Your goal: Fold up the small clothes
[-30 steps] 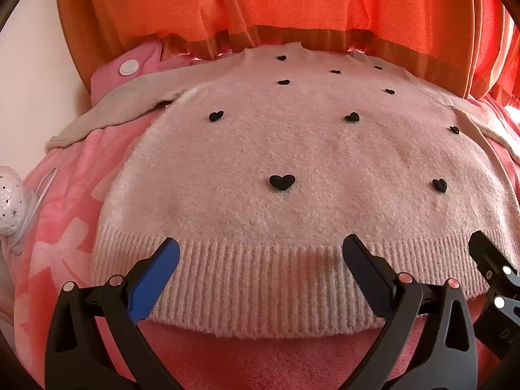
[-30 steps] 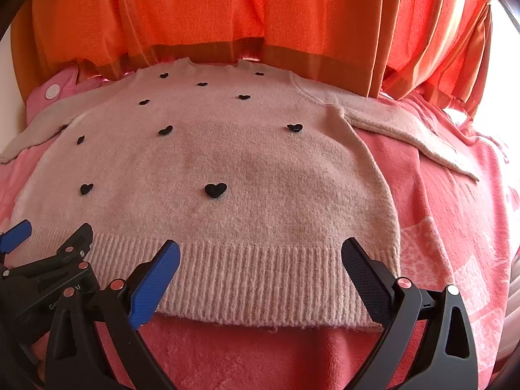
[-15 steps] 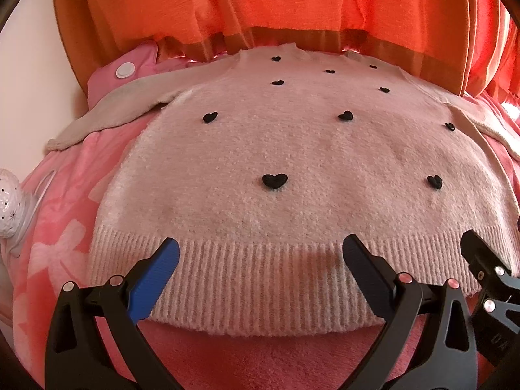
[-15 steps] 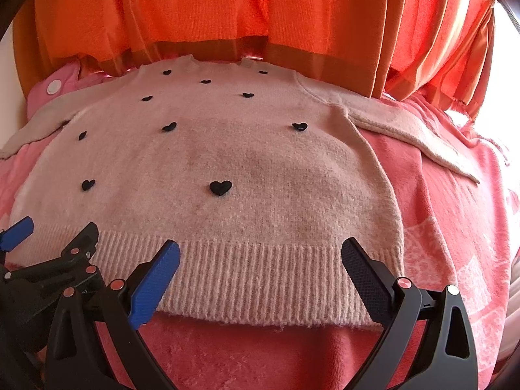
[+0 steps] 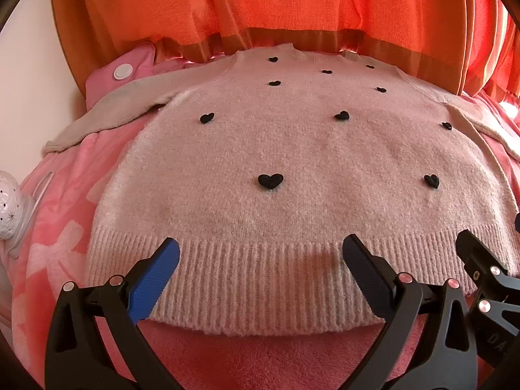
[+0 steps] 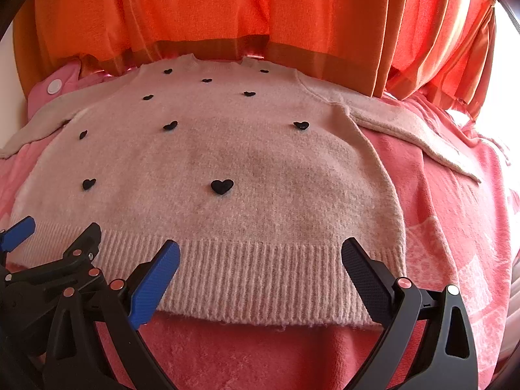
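A pale pink knitted sweater point(image 5: 292, 162) with small black hearts lies flat, front up, on a pink blanket, sleeves spread to both sides; it also shows in the right wrist view point(image 6: 227, 162). My left gripper point(image 5: 260, 253) is open and empty, its fingertips over the left half of the ribbed hem point(image 5: 260, 279). My right gripper point(image 6: 260, 253) is open and empty over the right half of the hem point(image 6: 260, 279). Each gripper shows at the edge of the other's view: the right one point(image 5: 481, 269) and the left one point(image 6: 58, 247).
A pink flowered blanket point(image 5: 58, 227) covers the surface. Orange curtains point(image 5: 260, 6) hang right behind the sweater's collar. A pink cushion with a white button point(image 5: 123, 71) lies at the back left. A white perforated object point(image 5: 9, 208) sits at the left edge.
Both grippers have edged slightly forward and toward each other over the hem. The sweater has not moved.
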